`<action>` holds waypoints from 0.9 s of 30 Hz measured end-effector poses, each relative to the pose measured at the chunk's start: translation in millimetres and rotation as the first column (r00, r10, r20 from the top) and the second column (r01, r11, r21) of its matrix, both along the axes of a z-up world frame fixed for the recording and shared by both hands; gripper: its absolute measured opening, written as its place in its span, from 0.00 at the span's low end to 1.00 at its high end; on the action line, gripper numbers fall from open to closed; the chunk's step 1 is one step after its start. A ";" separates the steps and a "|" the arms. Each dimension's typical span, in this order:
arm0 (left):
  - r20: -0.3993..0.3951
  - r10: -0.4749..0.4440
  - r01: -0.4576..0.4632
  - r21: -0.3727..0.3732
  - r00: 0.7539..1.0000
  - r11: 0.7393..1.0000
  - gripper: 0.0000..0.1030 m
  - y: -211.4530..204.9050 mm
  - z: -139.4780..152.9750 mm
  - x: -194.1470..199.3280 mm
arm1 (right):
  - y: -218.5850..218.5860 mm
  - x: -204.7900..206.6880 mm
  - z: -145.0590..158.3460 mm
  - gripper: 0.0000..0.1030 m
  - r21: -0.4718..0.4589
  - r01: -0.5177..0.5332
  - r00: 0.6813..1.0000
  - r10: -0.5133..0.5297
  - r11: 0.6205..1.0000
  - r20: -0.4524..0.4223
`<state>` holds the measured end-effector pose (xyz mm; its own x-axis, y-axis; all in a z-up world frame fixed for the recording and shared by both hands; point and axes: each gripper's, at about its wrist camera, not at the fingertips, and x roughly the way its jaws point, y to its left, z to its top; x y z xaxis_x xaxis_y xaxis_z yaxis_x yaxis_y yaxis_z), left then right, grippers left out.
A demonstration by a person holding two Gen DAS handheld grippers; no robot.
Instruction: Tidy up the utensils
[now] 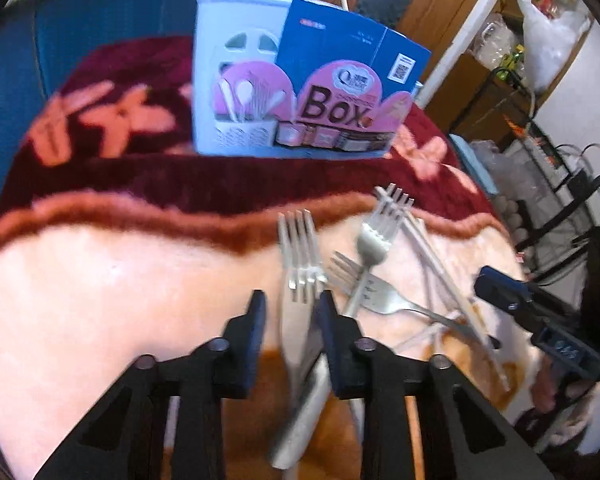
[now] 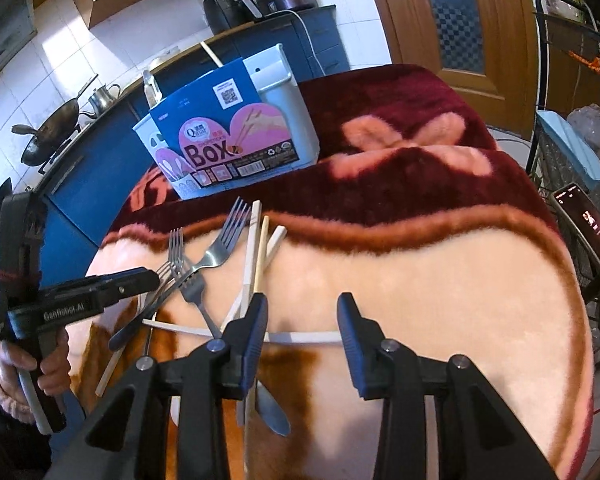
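My left claw [image 1: 290, 304] stands partly open, its dark blue pads [image 1: 256, 320] set either side of a silver steel fork [image 1: 298, 280]. The fork looks doubled by blur, and I cannot tell whether the pads touch it; its handle runs back under the claw. Only my left wrist view shows this. My right wrist view shows that same claw [image 2: 140, 280] from the side, reaching into the pile, with my left hand [image 2: 40, 368] around its handle.

My right claw [image 2: 302, 320] gapes wide and holds nothing. A pale chopstick [image 2: 300, 337] lies crosswise beneath it on the blanket, and a spoon-like steel handle end [image 2: 274, 412] shows under its left finger.

Just beyond lies the loose pile: more steel forks [image 2: 224, 244] crossed over each other and over cream chopsticks [image 2: 256, 252], all on the peach and maroon plush blanket [image 2: 420, 280] covering the tabletop.

Well past the pile stands the pale blue plastic utensil holder [image 1: 236, 80], upright, with its blue and pink cardboard "Box" sleeve [image 1: 340, 92] across its front. Only the right view shows the kitchen counter with a dark wok [image 2: 52, 132] behind it.
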<state>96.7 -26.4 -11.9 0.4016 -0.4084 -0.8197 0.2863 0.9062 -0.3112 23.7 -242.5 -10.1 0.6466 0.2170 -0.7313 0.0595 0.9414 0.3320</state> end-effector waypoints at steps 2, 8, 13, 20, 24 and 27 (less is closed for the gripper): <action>-0.041 -0.010 0.008 -0.045 0.999 0.999 0.18 -0.8 -2.7 3.2 | 0.1 -0.5 -0.2 0.38 -0.002 -0.007 1.000 0.007 1.000 0.000; -0.059 -0.015 0.010 -0.088 0.998 0.996 0.13 -1.8 -2.8 0.9 | 6.4 2.0 -0.6 0.38 -0.003 -0.034 0.999 0.034 0.999 0.003; -0.031 -0.027 0.023 -0.126 0.999 0.992 0.02 2.2 4.1 -5.8 | 11.5 3.5 -0.5 0.38 -0.017 -0.049 0.999 0.049 0.999 -0.002; 0.072 0.047 -0.039 -0.112 0.996 0.993 0.02 22.1 17.6 -5.8 | 21.0 7.9 2.8 0.38 -0.040 -0.073 0.997 0.073 0.996 -0.014; 0.165 0.096 -0.082 -0.088 0.982 0.993 0.02 38.7 30.5 -9.4 | 28.3 13.3 5.1 0.38 -0.063 -0.097 0.995 0.095 0.993 -0.030; 0.235 0.126 -0.114 -0.066 0.964 0.991 0.02 47.6 38.9 -13.1 | 33.2 20.5 6.5 0.38 -0.070 -0.120 0.992 0.117 0.990 -0.047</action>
<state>83.6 21.2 27.0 0.6310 -0.3844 -0.6739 0.2481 0.9230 -0.2942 44.2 -209.3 -3.6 0.5872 0.2354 -0.7745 -0.0413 0.9643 0.2617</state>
